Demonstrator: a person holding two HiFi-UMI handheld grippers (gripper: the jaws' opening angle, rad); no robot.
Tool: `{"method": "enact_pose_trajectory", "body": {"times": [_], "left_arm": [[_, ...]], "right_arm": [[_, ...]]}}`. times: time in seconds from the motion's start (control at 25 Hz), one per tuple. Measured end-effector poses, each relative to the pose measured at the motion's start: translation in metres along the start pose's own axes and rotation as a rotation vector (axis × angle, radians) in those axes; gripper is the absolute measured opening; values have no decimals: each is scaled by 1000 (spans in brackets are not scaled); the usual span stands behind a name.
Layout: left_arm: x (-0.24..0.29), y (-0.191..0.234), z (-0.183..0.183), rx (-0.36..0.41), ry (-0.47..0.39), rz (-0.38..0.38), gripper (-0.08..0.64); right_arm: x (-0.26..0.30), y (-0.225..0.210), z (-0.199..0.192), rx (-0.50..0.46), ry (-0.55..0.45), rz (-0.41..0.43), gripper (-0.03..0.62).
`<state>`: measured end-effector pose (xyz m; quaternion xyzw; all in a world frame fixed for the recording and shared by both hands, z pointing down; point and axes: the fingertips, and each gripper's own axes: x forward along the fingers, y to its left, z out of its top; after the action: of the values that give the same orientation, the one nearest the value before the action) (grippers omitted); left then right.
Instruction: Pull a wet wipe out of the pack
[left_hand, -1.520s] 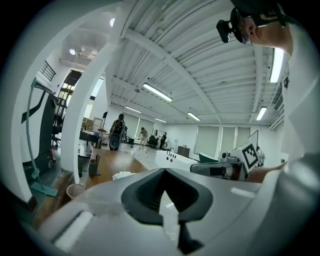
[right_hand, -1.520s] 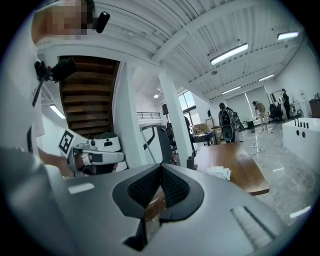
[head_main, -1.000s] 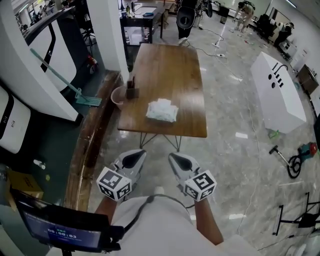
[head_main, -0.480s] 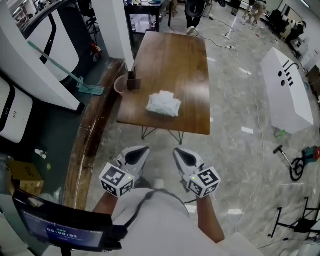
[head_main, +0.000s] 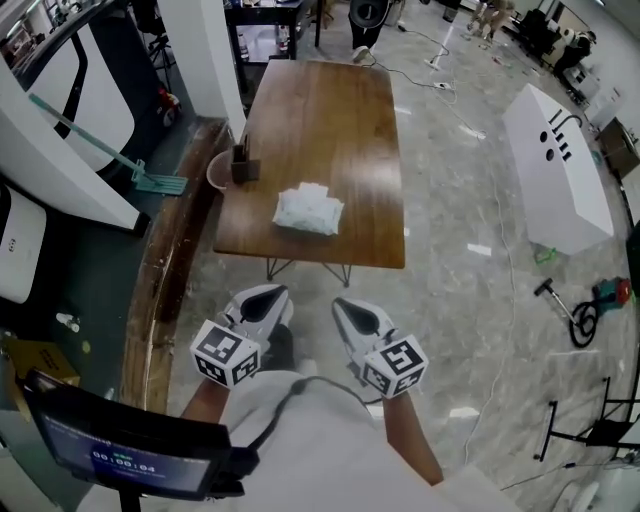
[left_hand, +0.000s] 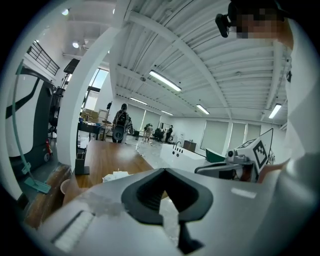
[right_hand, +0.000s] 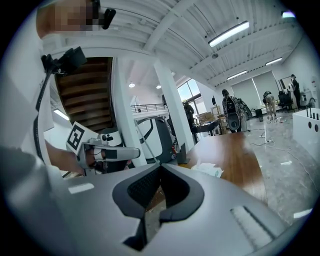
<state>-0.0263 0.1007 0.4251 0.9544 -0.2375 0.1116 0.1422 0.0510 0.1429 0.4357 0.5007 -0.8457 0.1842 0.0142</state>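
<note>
The wet wipe pack (head_main: 309, 210) is a white crumpled packet lying near the front edge of the long wooden table (head_main: 322, 115). It shows small in the left gripper view (left_hand: 116, 175) and in the right gripper view (right_hand: 207, 169). My left gripper (head_main: 262, 294) and right gripper (head_main: 348, 306) are side by side in front of the person's body, over the floor and short of the table's front edge. Both point towards the pack. The left gripper (left_hand: 165, 170) has its jaws together and empty. The right gripper (right_hand: 160, 167) is also shut, holding nothing.
A dark holder (head_main: 241, 164) stands at the table's left edge, with a pale round bin (head_main: 219, 172) beside it on the floor. A wooden kerb (head_main: 160, 280) runs along the left. A white cabinet (head_main: 555, 165), cables and a floor tool (head_main: 585, 318) lie to the right.
Both grippers have edged forward towards the table and slightly down, still shut. The pack lies where it was on the table.
</note>
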Motion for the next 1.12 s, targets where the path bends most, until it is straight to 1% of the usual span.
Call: {"method": "enact_pose_trajectory", "body": {"times": [0.16,0.36,0.48,0.56,0.76,0.92,1.12], "left_arm": [[26,15,10,10,5,-47,5],[56,49,33,6,-20,-79,5],[73,68,45,36,-11,-89,3],[83,82,54,54,-7,-93,5],[106,125,72,62,7,-99,5],[131,156,83,74,16,-147,5],[166,191,89,82,34,-204,5]], "right_arm": [[17,-13,2,3,6,-15,9],[53,-30,21,-8,5,-12,9],[74,-39,34,-18,6,-24,9],[90,-49,42,-19,9,-43,9],[124,-75,68,-4,-12,-94,9],[149,-99,80,0,-19,-147,9],[175,-123,82,11,5,-226,9]]}}
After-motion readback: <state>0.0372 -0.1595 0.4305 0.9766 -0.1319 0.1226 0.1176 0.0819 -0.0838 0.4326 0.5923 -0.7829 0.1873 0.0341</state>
